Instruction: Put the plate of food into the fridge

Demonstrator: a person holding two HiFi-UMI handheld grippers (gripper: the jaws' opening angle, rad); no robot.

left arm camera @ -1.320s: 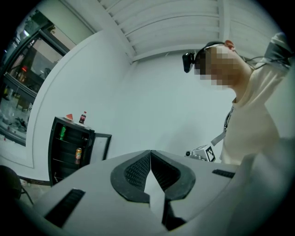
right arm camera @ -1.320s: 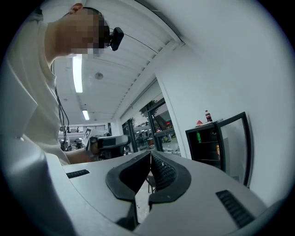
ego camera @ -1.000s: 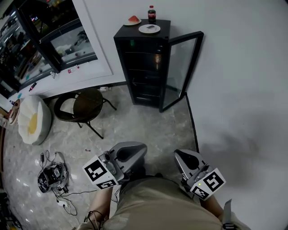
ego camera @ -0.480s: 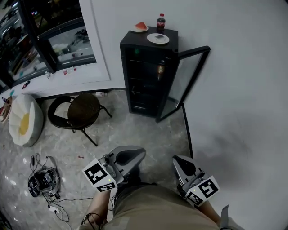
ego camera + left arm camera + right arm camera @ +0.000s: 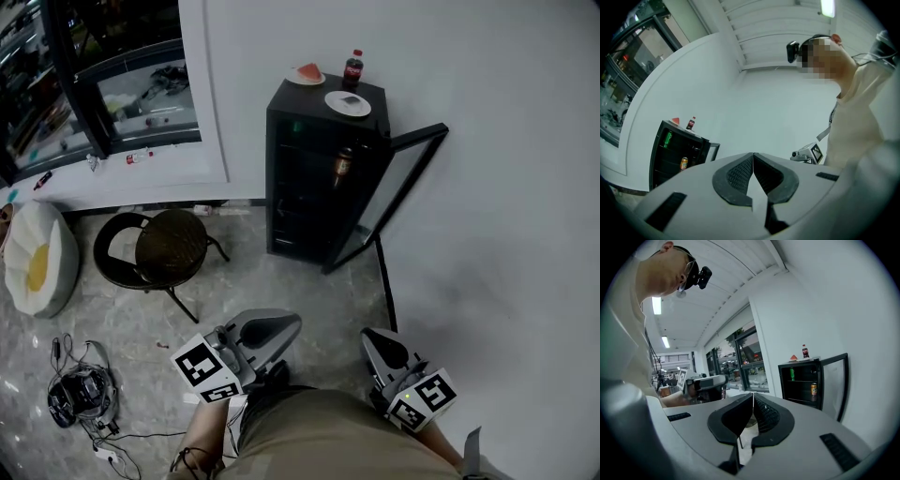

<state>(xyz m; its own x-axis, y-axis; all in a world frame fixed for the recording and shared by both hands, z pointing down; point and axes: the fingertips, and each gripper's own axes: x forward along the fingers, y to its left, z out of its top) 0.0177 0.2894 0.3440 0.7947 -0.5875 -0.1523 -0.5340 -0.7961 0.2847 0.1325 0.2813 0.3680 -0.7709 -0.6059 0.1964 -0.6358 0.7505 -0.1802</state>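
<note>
A black fridge (image 5: 309,178) stands against the white wall with its glass door (image 5: 398,192) swung open to the right. On its top lie a white plate of food (image 5: 348,103), a plate with a watermelon slice (image 5: 306,75) and a cola bottle (image 5: 353,68). An orange can (image 5: 342,167) sits inside. My left gripper (image 5: 277,325) and right gripper (image 5: 372,339) are held low near the person's body, well short of the fridge, both shut and empty. The left gripper view shows the fridge (image 5: 675,154) at far left; the right gripper view shows the fridge (image 5: 811,380) at right.
A round dark chair (image 5: 155,248) stands on the floor left of the fridge. A white cushion with a yellow spot (image 5: 33,267) lies at far left. A tangle of cables and a device (image 5: 80,394) lies on the floor at lower left. Glass windows (image 5: 103,84) line the left wall.
The person has walked toward the fridge, which now sits lower and further right in the head view. Both grippers travelled along with the body and stayed shut.
</note>
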